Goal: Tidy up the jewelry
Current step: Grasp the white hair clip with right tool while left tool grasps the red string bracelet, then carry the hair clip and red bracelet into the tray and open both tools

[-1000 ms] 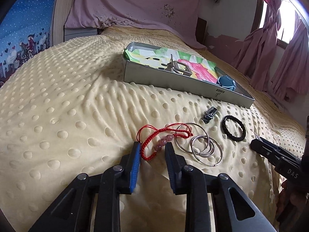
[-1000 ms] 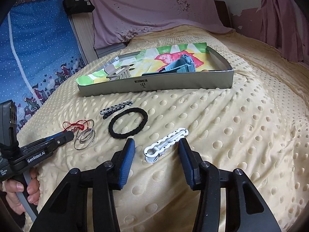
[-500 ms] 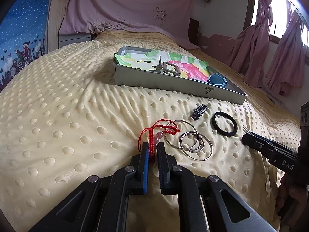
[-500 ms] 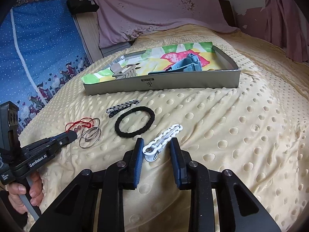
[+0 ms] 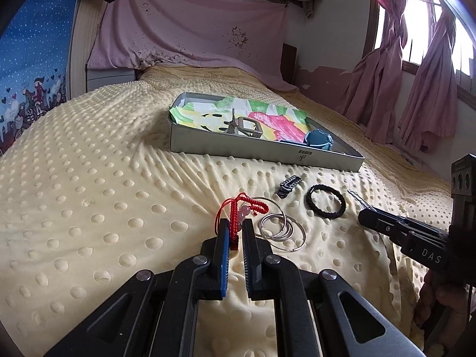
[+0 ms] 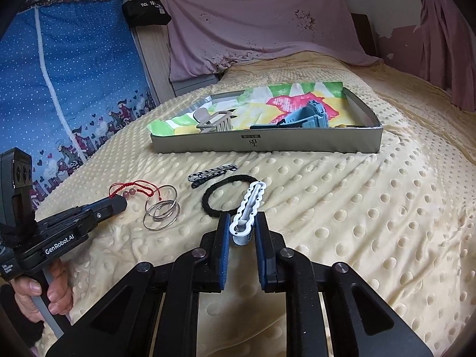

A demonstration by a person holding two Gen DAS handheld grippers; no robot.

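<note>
A red cord bracelet (image 5: pixel 236 218) with pink beads is pinched between the tips of my left gripper (image 5: pixel 235 232), which is shut on it just above the yellow blanket. My right gripper (image 6: pixel 242 229) is shut on the near end of a white hair clip (image 6: pixel 250 205), whose far end points up over a black braided band (image 6: pixel 229 193). Silver rings (image 5: pixel 281 230) lie right of the red bracelet. A dark patterned hair clip (image 6: pixel 212 174) rests nearer the grey tray (image 6: pixel 267 144), which holds a beige claw clip (image 6: pixel 212 120) and a blue watch (image 6: pixel 309 116) on colourful paper.
The bed's dotted yellow blanket (image 5: pixel 89 178) spreads all around the tray. A pink cloth (image 5: pixel 190 26) covers the headboard, a blue patterned panel (image 6: pixel 59 74) stands at the left, and pink curtains (image 5: pixel 422 89) hang by the window at the right. A hand (image 6: pixel 41 294) grips the left tool's handle.
Both grippers went from open to shut: the left on the red bracelet, the right on the white hair clip. Both have since risen, lifting their items off the blanket.
</note>
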